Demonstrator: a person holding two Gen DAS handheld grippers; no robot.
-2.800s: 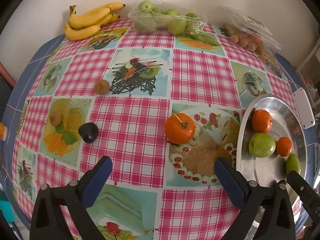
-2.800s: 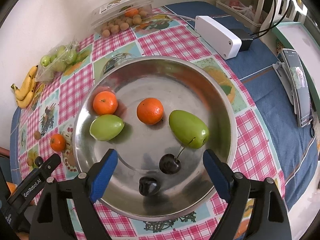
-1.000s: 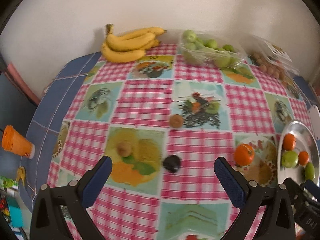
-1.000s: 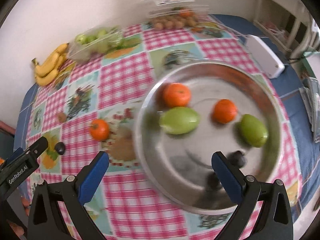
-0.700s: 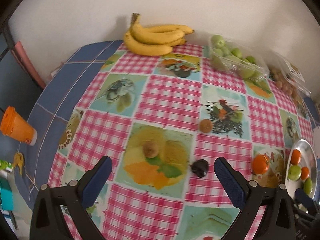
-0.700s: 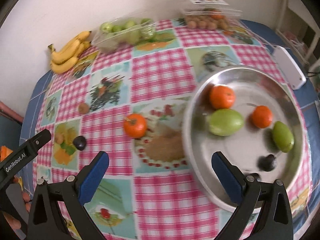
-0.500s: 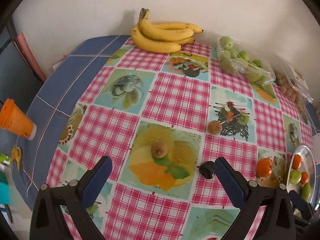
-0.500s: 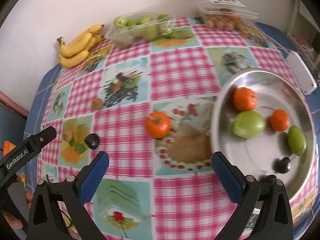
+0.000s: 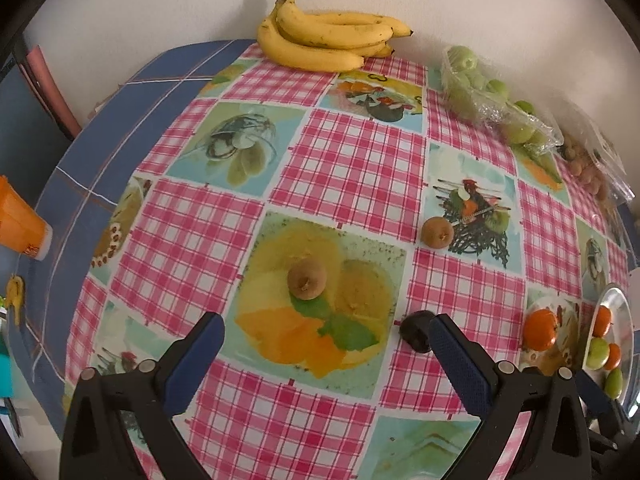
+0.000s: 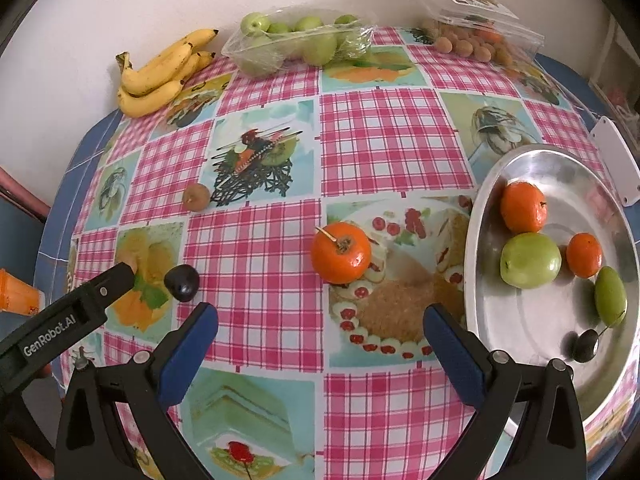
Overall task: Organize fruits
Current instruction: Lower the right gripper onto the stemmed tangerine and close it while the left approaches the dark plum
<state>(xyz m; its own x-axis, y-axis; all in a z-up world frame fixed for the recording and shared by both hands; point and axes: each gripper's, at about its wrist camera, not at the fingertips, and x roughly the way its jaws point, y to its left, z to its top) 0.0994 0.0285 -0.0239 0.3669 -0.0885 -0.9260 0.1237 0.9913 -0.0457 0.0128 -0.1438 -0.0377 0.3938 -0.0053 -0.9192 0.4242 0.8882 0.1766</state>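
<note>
My left gripper (image 9: 324, 332) is open above the table, with a brown kiwi-like fruit (image 9: 307, 279) just ahead between its fingers. A dark plum (image 9: 416, 330) lies by its right finger, and a second brown fruit (image 9: 437, 232) sits farther off. My right gripper (image 10: 320, 320) is open, with a loose orange (image 10: 341, 252) right in front of it. To its right stands the metal bowl (image 10: 480, 216), holding two oranges, two green fruits and a dark cherry (image 10: 586, 346). The plum (image 10: 182, 282) also shows beside the left gripper's finger (image 10: 76, 308).
Bananas (image 9: 332, 40) lie at the far edge by the wall. Beside them sit a plastic pack of green fruits (image 10: 298, 42) and a clear box of small brown fruits (image 10: 476, 32). An orange cup (image 9: 18, 224) is off the table's left; a white power block (image 10: 614, 160) lies past the bowl.
Both grippers swung left, away from the bowl. The left one now faces the brown fruit and plum; the right one now faces the loose orange. Both stayed open.
</note>
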